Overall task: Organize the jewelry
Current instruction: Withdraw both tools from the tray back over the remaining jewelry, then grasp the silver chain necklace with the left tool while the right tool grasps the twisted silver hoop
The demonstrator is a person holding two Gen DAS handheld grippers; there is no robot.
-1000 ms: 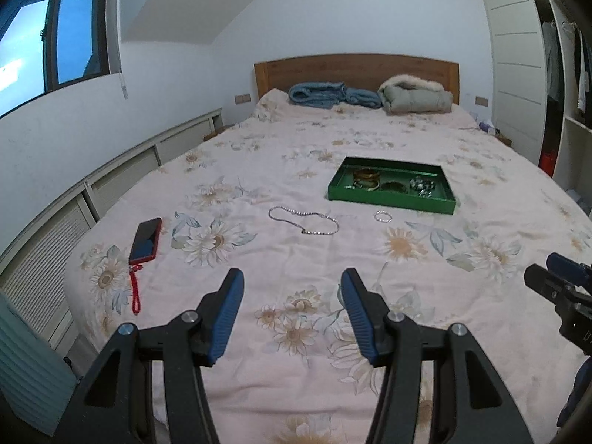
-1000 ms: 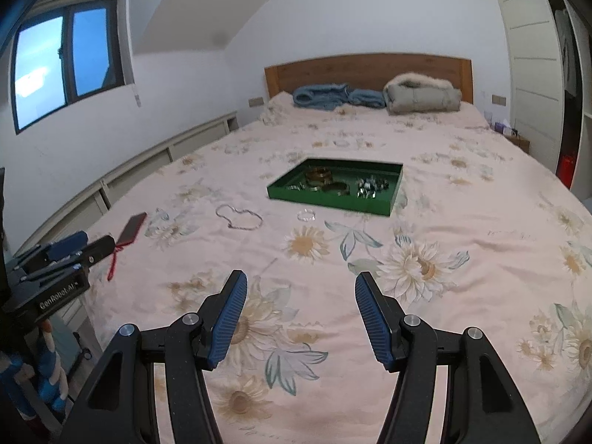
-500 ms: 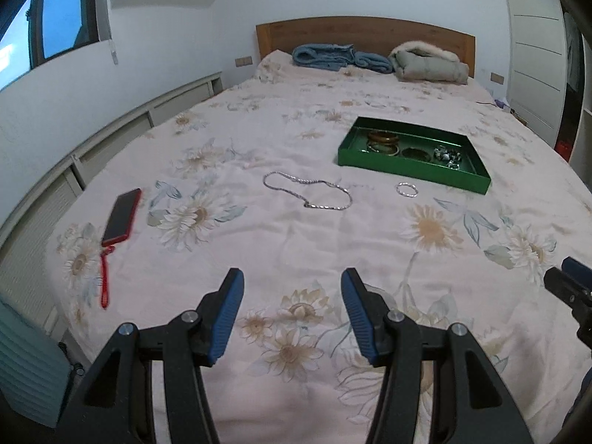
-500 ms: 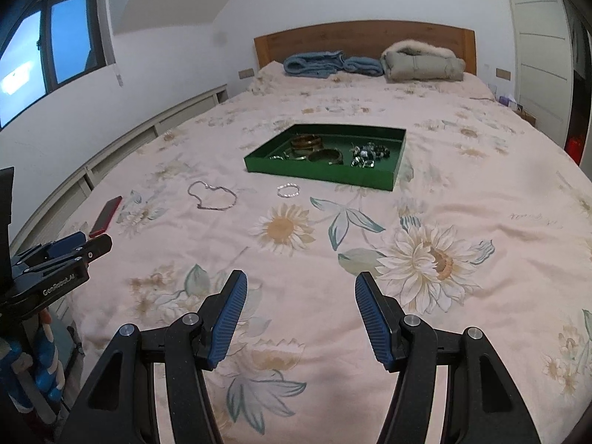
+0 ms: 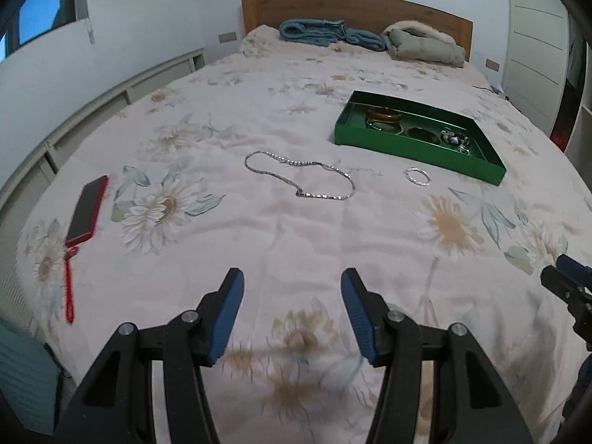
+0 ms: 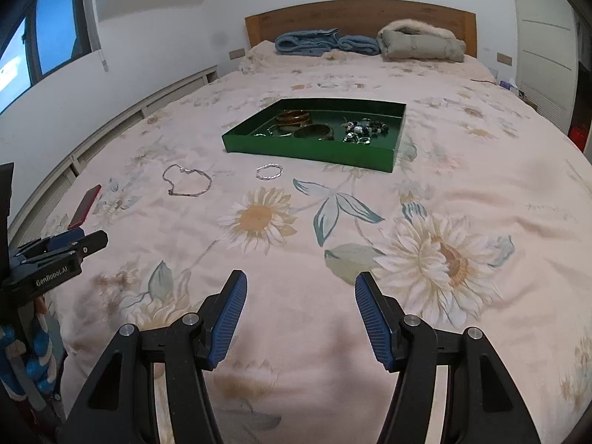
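A green tray [image 5: 414,147] [image 6: 307,151] lies on the flowered bedspread, holding brown bangles [image 6: 293,117] and a pile of dark beaded pieces [image 6: 364,130]. In front of it lie a silver chain necklace [image 5: 299,179] [image 6: 187,180] and a small silver bracelet [image 5: 417,176] [image 6: 269,172]. My left gripper [image 5: 292,281] hovers open over the bed's near end, well short of the necklace. My right gripper [image 6: 299,283] is open too, nothing between its fingers, with the bracelet far ahead. Each gripper shows at the edge of the other's view.
A red phone [image 5: 87,209] [image 6: 84,207] with a red strap lies near the bed's left edge. Folded blue cloth [image 5: 325,33] and a grey fur-trimmed jacket [image 5: 425,44] rest at the wooden headboard. White wall panels run along the left, a wardrobe stands at the right.
Both grippers have moved forward and down over the bed, so the tray, necklace and bracelet appear nearer and larger. Their jaws have kept the same width.
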